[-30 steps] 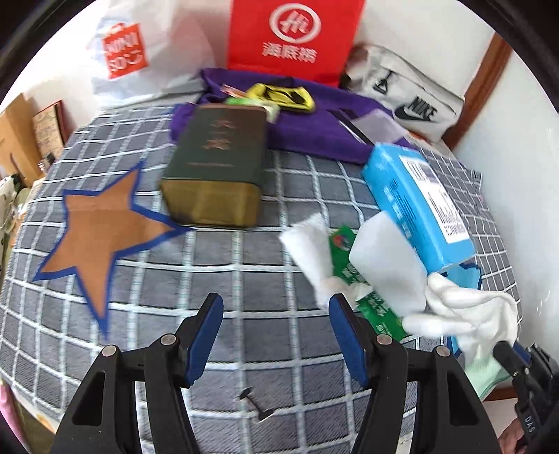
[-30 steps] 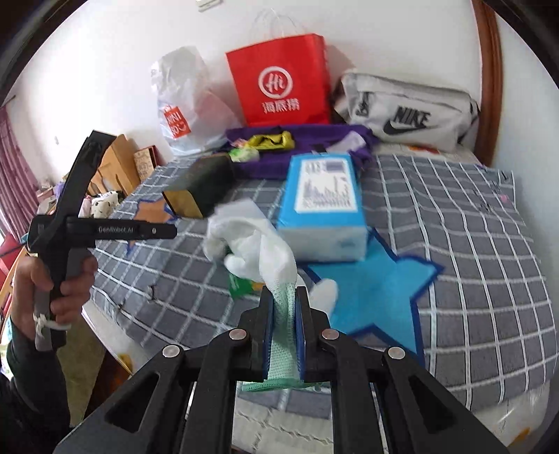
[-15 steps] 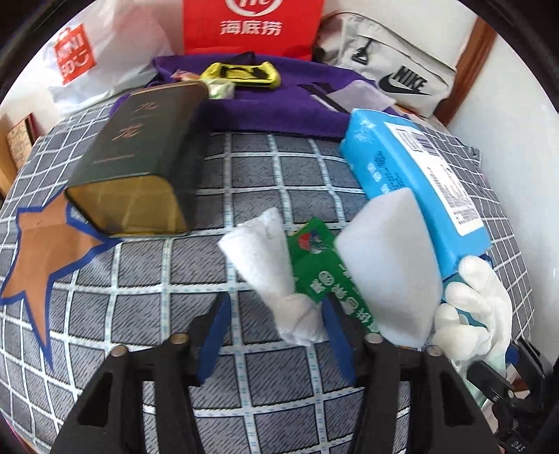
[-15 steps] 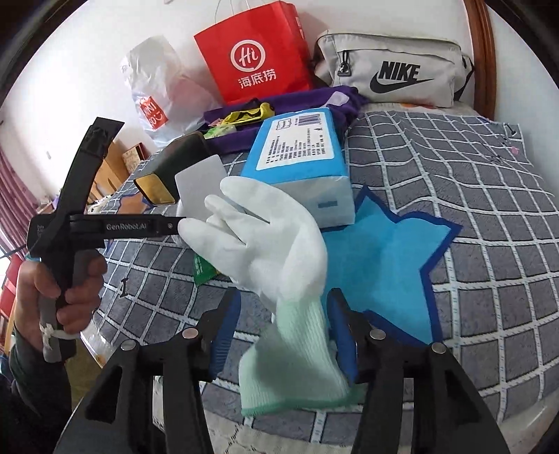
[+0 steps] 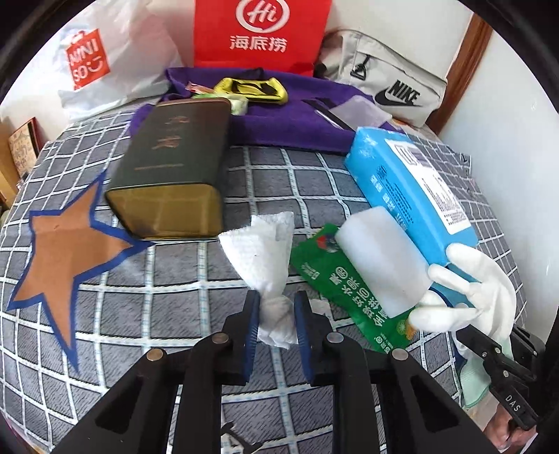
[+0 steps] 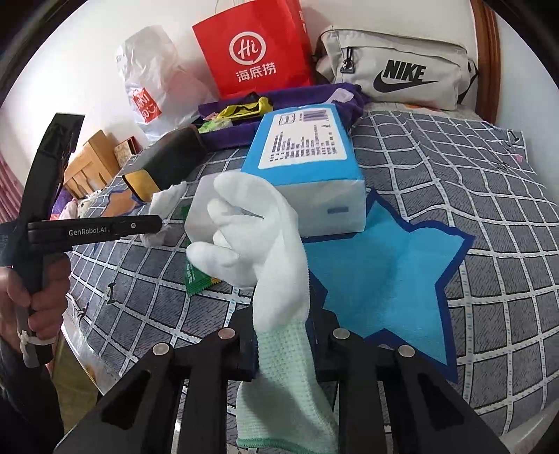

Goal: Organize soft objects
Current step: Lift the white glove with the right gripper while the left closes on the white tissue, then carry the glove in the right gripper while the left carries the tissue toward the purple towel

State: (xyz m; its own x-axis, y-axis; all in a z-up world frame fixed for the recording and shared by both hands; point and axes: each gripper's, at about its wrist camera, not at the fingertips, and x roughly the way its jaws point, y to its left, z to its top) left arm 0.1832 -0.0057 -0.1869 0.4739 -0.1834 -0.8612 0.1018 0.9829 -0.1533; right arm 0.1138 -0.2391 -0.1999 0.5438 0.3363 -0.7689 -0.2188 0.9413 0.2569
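Observation:
My left gripper (image 5: pixel 276 326) is shut on the twisted end of a white crumpled tissue (image 5: pixel 265 244) lying on the checked bed cover. My right gripper (image 6: pixel 281 344) is shut on the green cuff of a white glove (image 6: pixel 251 230), which stands up in front of the camera. The glove (image 5: pixel 468 297) also shows at the right of the left wrist view. A white sponge block (image 5: pixel 380 258) lies on a green packet (image 5: pixel 335 283). A blue tissue pack (image 6: pixel 307 164) sits at the top of a blue star patch (image 6: pixel 387 276). The left gripper also shows in the right wrist view (image 6: pixel 159 223).
A dark green and gold tin (image 5: pixel 174 174) lies beside a brown star patch (image 5: pixel 66 251). A purple cloth (image 5: pixel 290 118) with small items, a red paper bag (image 5: pixel 258 31), a white plastic bag (image 5: pixel 104 59) and a grey Nike bag (image 6: pixel 394 73) line the back wall.
My left gripper moved forward and closed on the tissue's twisted end. My right gripper opened briefly around the glove cuff and has closed on it again, the glove now upright.

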